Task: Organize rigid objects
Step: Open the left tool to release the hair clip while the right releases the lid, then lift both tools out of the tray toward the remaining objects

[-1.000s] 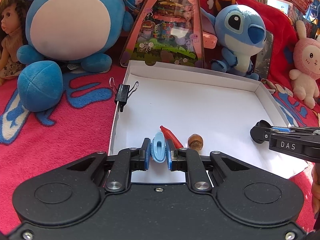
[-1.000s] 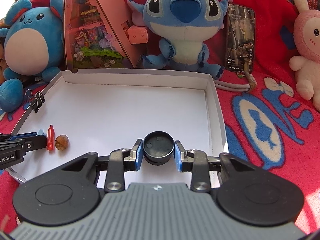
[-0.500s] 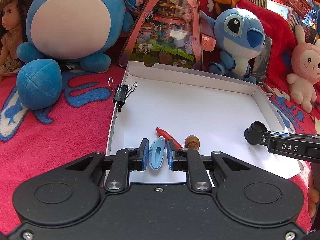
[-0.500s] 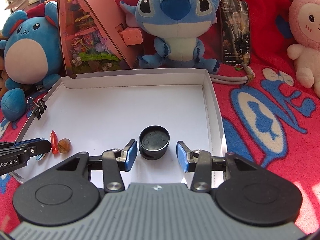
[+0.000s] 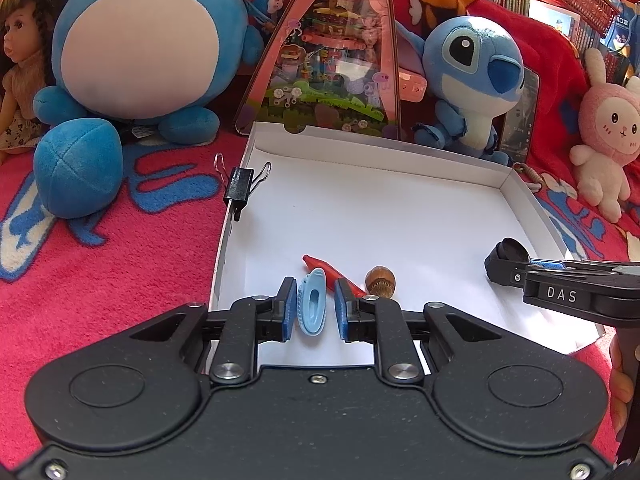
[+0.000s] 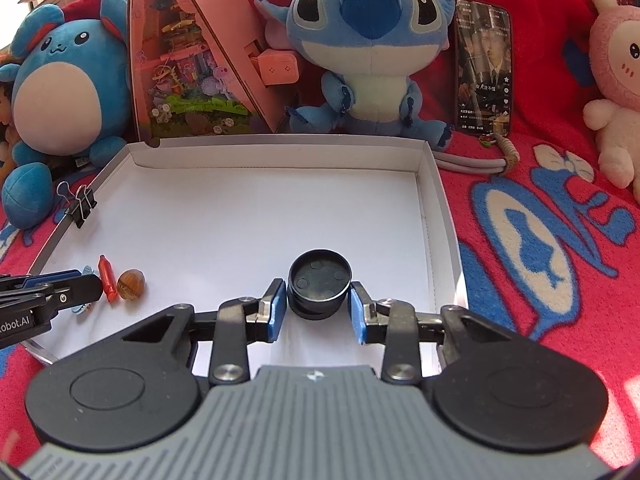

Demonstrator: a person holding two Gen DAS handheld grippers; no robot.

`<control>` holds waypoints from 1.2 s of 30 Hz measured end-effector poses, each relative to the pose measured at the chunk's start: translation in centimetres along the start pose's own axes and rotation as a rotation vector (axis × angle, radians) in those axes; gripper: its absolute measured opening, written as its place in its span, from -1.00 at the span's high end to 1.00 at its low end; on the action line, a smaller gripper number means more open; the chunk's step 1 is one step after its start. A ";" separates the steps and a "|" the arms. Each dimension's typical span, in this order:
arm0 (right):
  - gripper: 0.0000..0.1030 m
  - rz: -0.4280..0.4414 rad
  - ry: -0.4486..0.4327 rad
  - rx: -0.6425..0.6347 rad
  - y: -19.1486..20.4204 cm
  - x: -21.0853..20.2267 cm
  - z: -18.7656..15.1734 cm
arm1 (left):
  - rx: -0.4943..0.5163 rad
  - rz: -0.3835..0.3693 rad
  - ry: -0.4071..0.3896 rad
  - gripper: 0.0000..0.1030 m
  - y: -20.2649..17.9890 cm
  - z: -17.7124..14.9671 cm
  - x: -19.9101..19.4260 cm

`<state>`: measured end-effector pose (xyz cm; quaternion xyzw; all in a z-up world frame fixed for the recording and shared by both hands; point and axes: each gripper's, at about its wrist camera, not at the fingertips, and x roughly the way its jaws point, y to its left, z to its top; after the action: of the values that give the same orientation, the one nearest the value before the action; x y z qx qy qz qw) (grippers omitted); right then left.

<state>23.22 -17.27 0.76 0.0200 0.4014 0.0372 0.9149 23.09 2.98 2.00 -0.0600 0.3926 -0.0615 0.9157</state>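
A shallow white box (image 5: 360,138) lies on a red blanket. My left gripper (image 5: 313,309) hovers at the box's near left corner. A small blue clip (image 5: 312,305) stands between its pads, leaning on the left one, with a gap to the right one. Just past it lie a red toy bottle (image 5: 310,261) and a brown acorn (image 5: 380,281). In the right wrist view my right gripper (image 6: 318,309) is closing, and both pads press on a round black cap (image 6: 319,284) near the box's right wall (image 6: 434,216). The left gripper's fingertips (image 6: 90,287) show at the left edge.
A black binder clip (image 5: 240,185) grips the box's left rim. Plush toys (image 6: 372,48), a pink triangular toy case (image 5: 340,52), a doll (image 5: 16,80) and a phone (image 6: 484,68) crowd the far side. A hand (image 5: 620,384) holds the right gripper.
The right jaws opened off the black cap, then closed onto it again. The left pads have eased apart from the blue clip. Neither hand has shifted.
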 end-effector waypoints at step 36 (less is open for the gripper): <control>-0.67 0.042 -0.204 -0.114 -0.8 -9.3 -3.9 | 0.123 -0.045 -0.154 -0.43 -2.0 -3.4 -9.7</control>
<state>14.11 -18.84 4.86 -0.0200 0.3027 0.0769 0.9498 13.86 2.33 6.93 -0.0171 0.3151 -0.1013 0.9435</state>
